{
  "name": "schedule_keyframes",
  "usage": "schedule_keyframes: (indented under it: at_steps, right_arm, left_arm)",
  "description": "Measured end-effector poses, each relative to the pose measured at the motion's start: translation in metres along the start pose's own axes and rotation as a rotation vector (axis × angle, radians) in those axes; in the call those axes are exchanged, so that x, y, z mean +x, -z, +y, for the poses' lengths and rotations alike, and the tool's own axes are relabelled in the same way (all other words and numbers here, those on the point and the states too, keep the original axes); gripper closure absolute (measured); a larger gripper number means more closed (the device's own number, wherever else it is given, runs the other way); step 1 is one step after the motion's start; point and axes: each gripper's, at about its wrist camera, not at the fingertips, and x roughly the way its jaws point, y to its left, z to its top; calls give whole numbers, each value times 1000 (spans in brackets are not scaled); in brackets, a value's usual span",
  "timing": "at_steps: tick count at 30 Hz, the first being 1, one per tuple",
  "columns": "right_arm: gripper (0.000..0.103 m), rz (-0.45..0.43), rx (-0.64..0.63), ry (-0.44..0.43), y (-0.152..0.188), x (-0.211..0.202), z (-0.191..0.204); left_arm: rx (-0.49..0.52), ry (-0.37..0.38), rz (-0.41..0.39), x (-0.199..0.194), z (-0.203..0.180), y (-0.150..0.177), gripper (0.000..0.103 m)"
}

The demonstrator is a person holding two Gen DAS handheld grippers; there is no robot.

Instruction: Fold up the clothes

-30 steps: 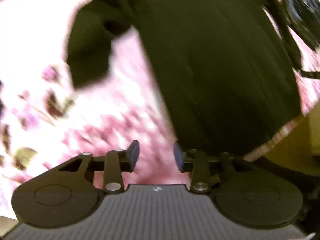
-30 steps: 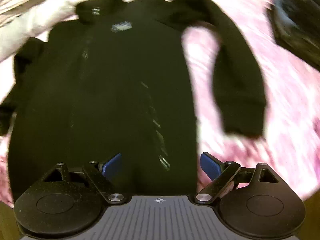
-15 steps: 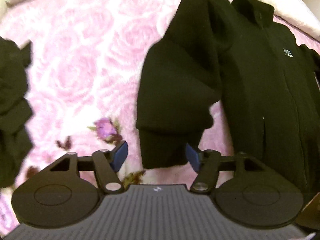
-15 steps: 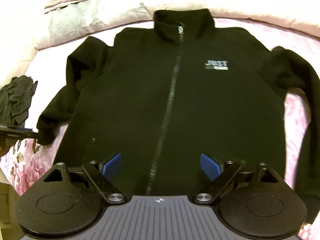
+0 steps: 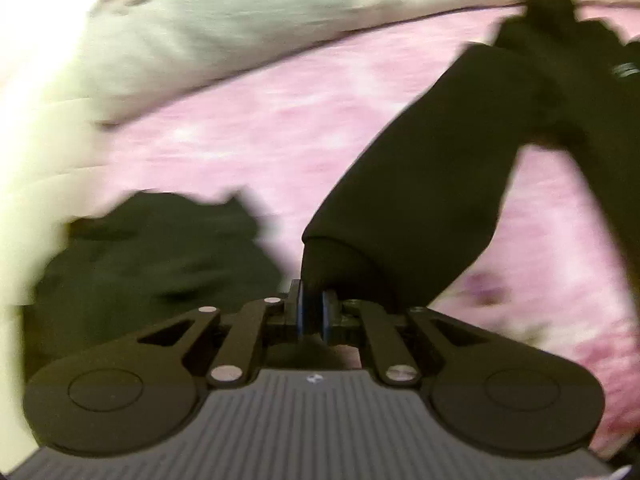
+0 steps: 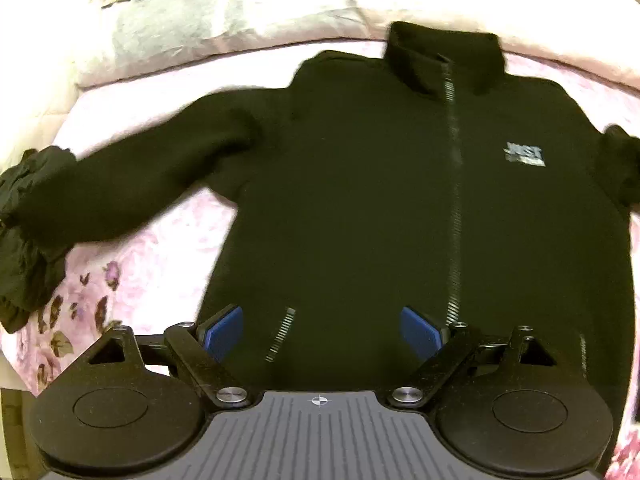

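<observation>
A black zip-up jacket (image 6: 380,208) is spread front-up on a pink floral bedspread (image 6: 152,264), directly ahead of the right gripper (image 6: 322,330). That gripper's blue pads are held wide apart above the jacket's lower front; nothing is seen pressed between them. A short pocket zipper (image 6: 280,334) is seen between the jaws, and the main zipper (image 6: 454,200) runs up just right of them to the standing collar (image 6: 440,56). A grey printed logo (image 6: 524,155) is placed on the chest, right of the zipper. A crumpled dark garment (image 6: 24,240) is seen far to the left, at the bedspread's edge, touched or overlapped by the jacket's sleeve (image 6: 120,188) end. A pale quilt (image 6: 240,12) is bunched beyond the collar.

The cuff (image 5: 332,264) of that sleeve is pinched between the left gripper (image 5: 313,314), whose jaws are closing to almost nothing on the fabric. The sleeve is drawn up and to the right from the pads toward the jacket body. The dark garment lies just left of this gripper, much blurred.
</observation>
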Motion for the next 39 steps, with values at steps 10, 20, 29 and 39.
schedule_keyframes:
  at_steps: [10, 20, 29, 39]
  right_arm:
    - [14, 1, 9, 88, 2, -6, 1]
    - [14, -29, 243, 315, 58, -56, -126]
    - [14, -105, 566, 298, 134, -88, -346]
    - [75, -104, 679, -86, 179, -50, -472]
  left_arm:
    - [-94, 80, 40, 25, -12, 0, 85]
    - [22, 134, -81, -5, -107, -56, 75]
    - [176, 252, -71, -47, -322, -111, 69]
    - [436, 374, -7, -90, -546, -157, 65]
